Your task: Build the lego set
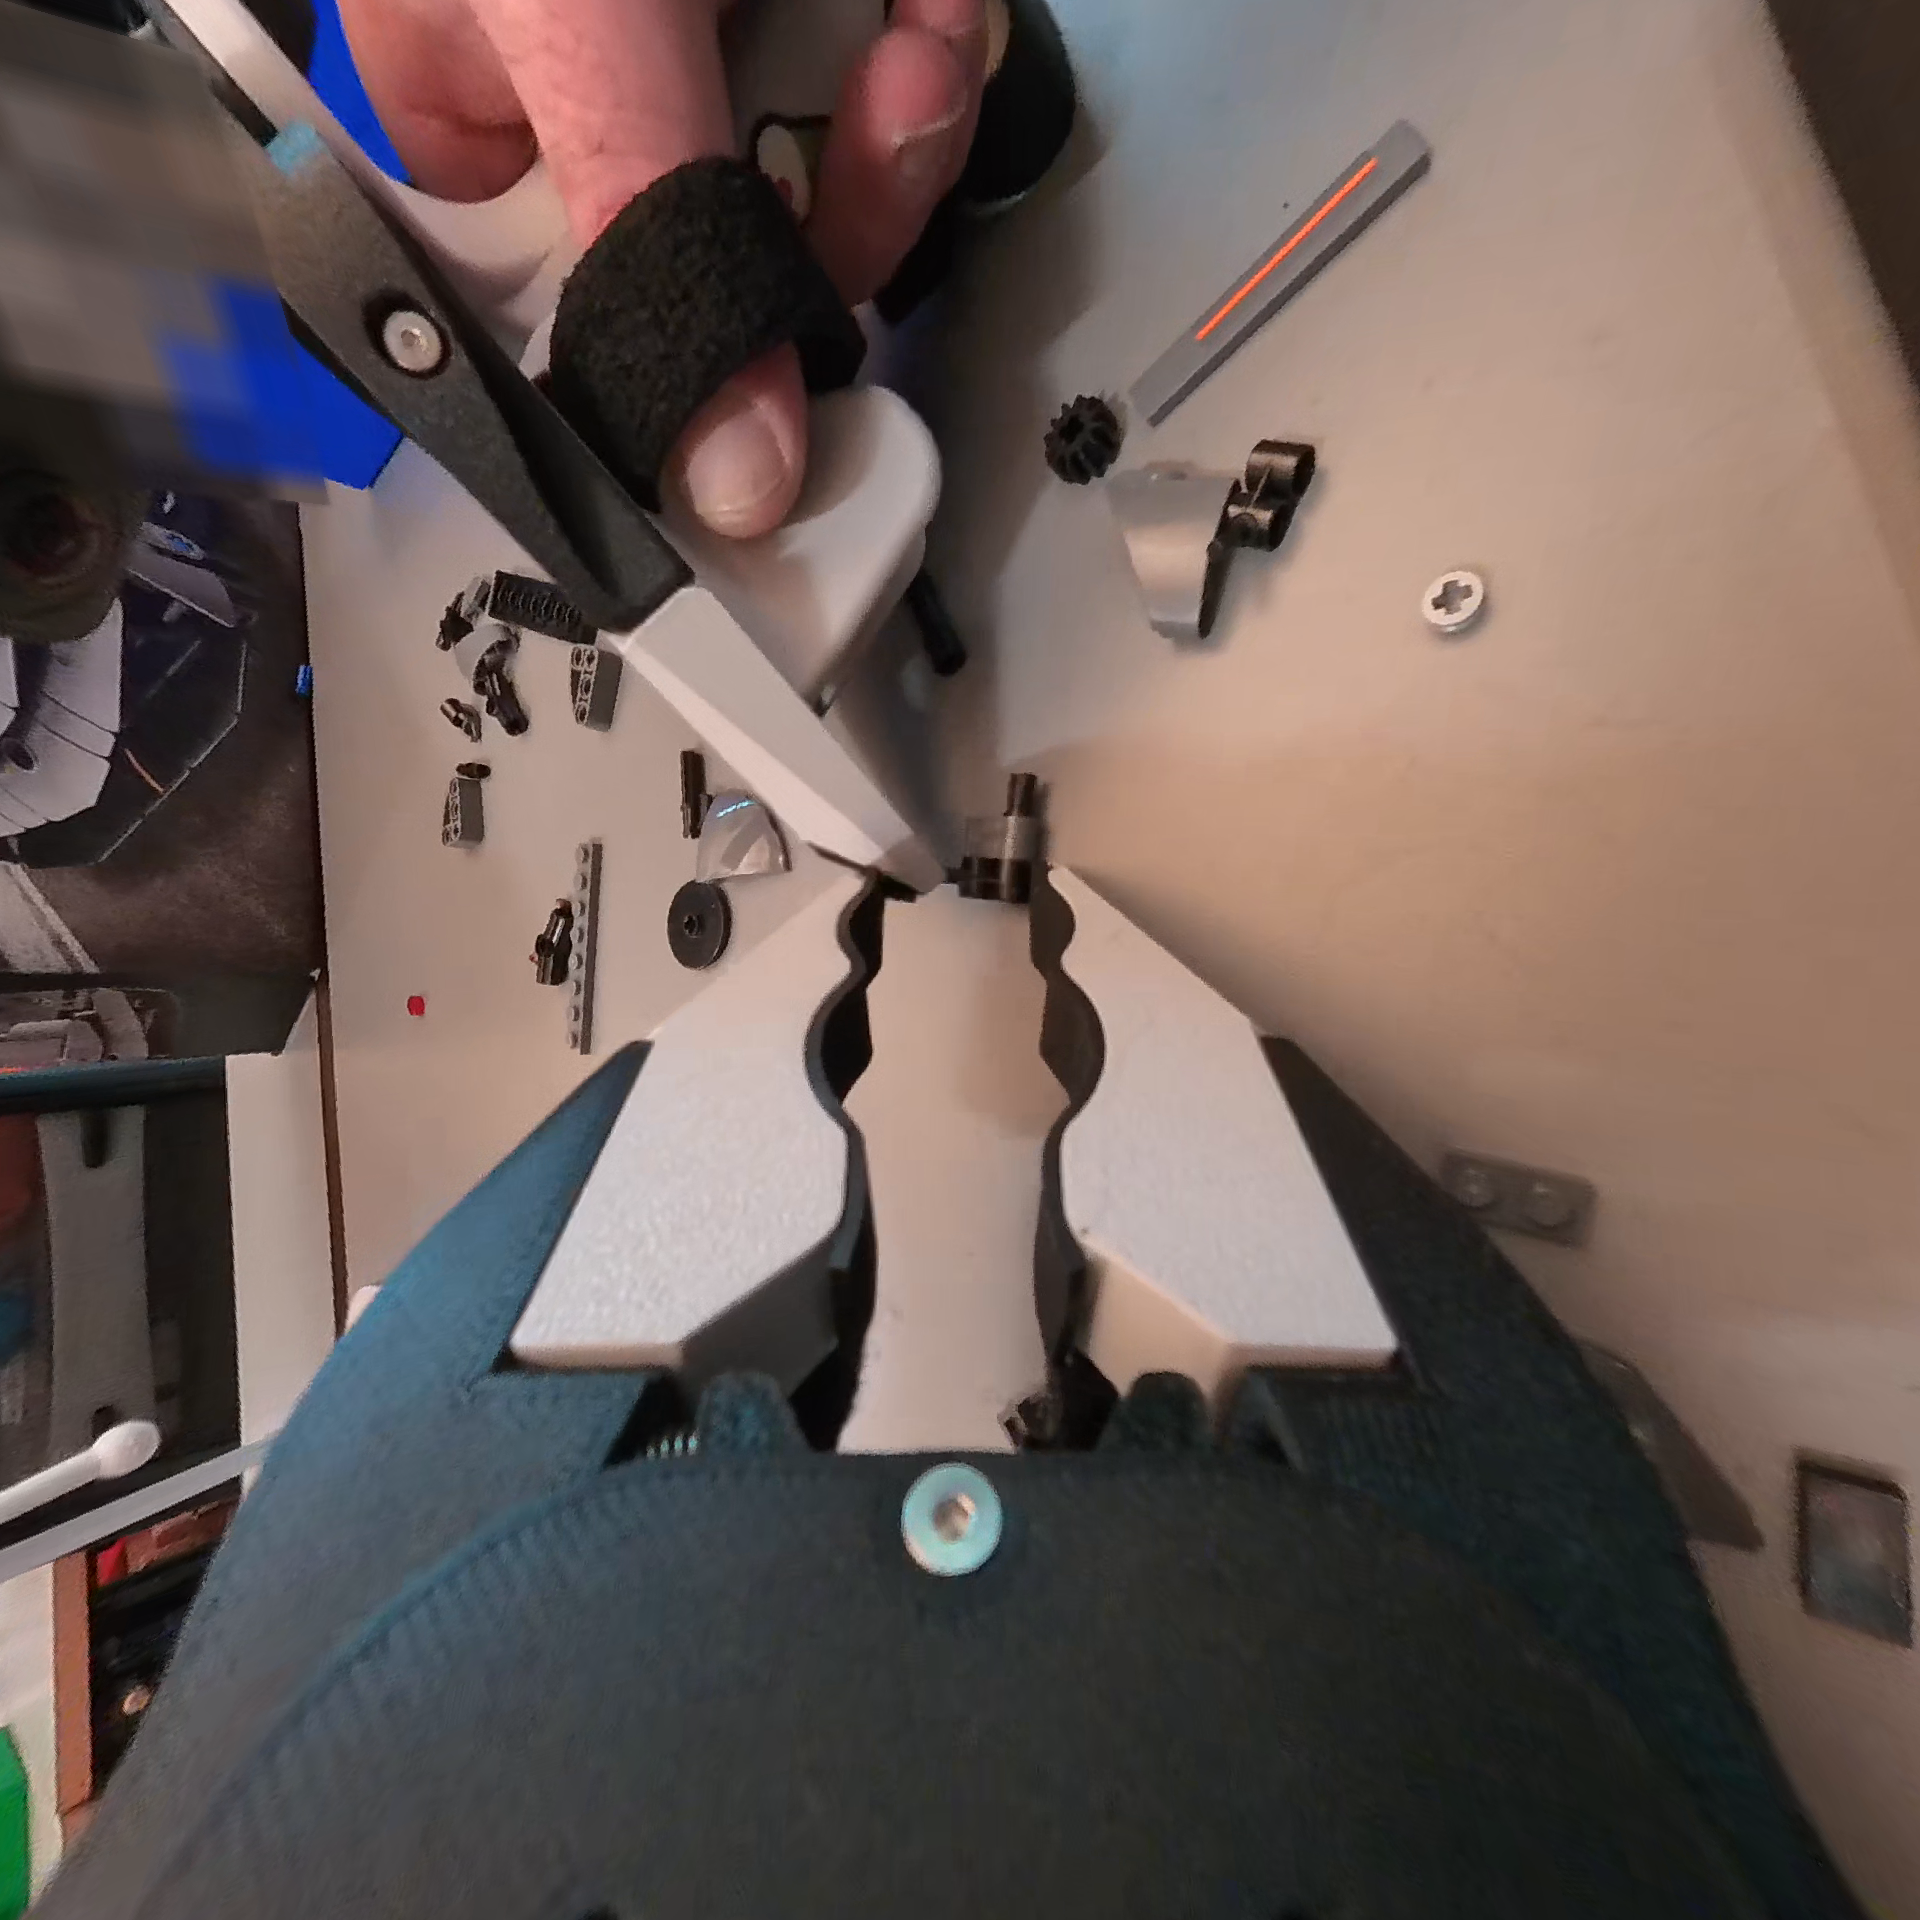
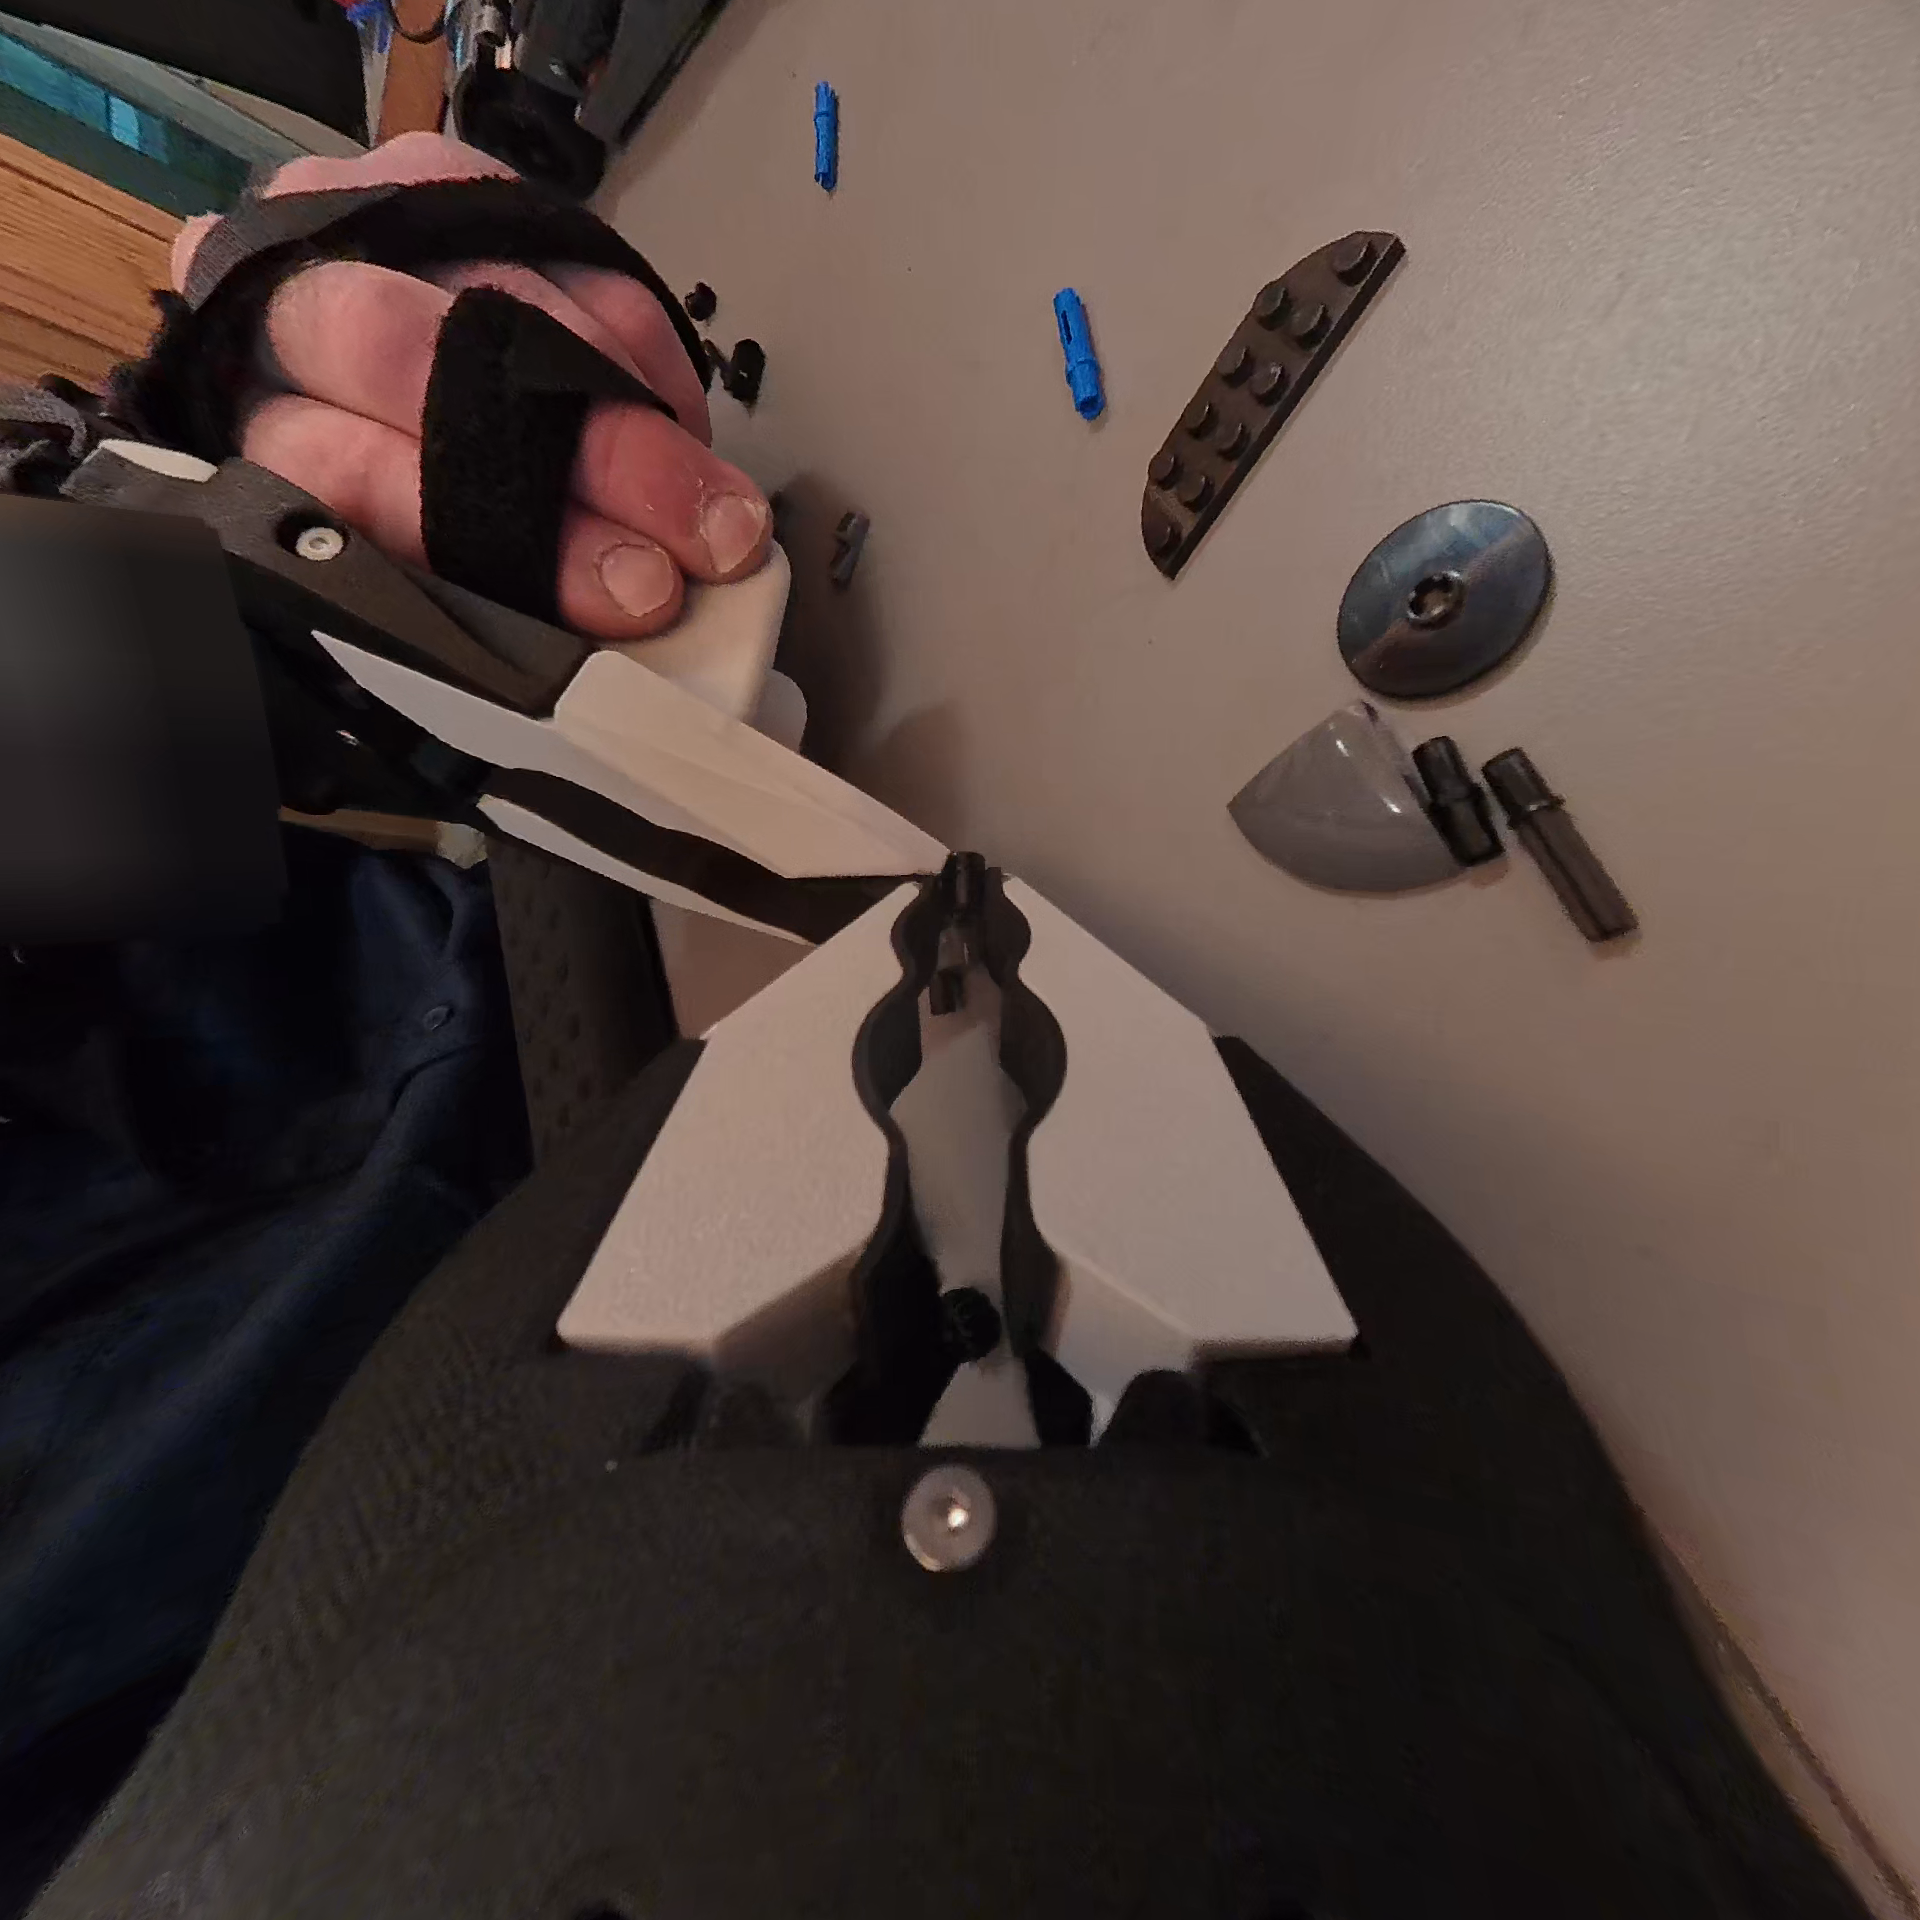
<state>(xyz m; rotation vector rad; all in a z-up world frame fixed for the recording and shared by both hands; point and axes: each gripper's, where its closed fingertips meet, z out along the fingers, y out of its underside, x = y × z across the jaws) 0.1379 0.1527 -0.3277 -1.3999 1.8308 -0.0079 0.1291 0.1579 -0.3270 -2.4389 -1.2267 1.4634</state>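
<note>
Left gripper (image 1: 951, 883): white fingers with wavy black pads, set a little apart, tips pinching a small black and grey lego connector piece (image 1: 1000, 844) at the far end. Right gripper (image 2: 961, 883): fingers drawn close, tips clamped on a small black lego pin (image 2: 958, 914) that runs back between the pads. The two grippers meet tip to tip; in the right wrist view the left gripper comes in from the left, its points touching the pin's far end. A hand (image 2: 499, 436) with black straps grips that tool's white handle; in the left wrist view another strapped hand (image 1: 727, 312) holds the right gripper's handle.

Pale grey worktop (image 2: 1558, 1247) behind. To the right of the right gripper: a grey quarter-dome lego piece (image 2: 1340, 821) with a black pin (image 2: 1455, 800) touching its edge, a second black pin (image 2: 1558, 847) just beside, a dark round disc (image 2: 1444, 597) farther off, a black half-round studded plate (image 2: 1262, 400) beyond it, and two blue pins (image 2: 1078, 353), well apart.

Left wrist view, far right: a small black gear (image 1: 1081, 436), a grey curved panel with a black connector (image 1: 1195, 540), a grey strip with an orange line (image 1: 1283, 270). Left: scattered small dark pieces and a thin grey studded bar (image 1: 587, 945).
</note>
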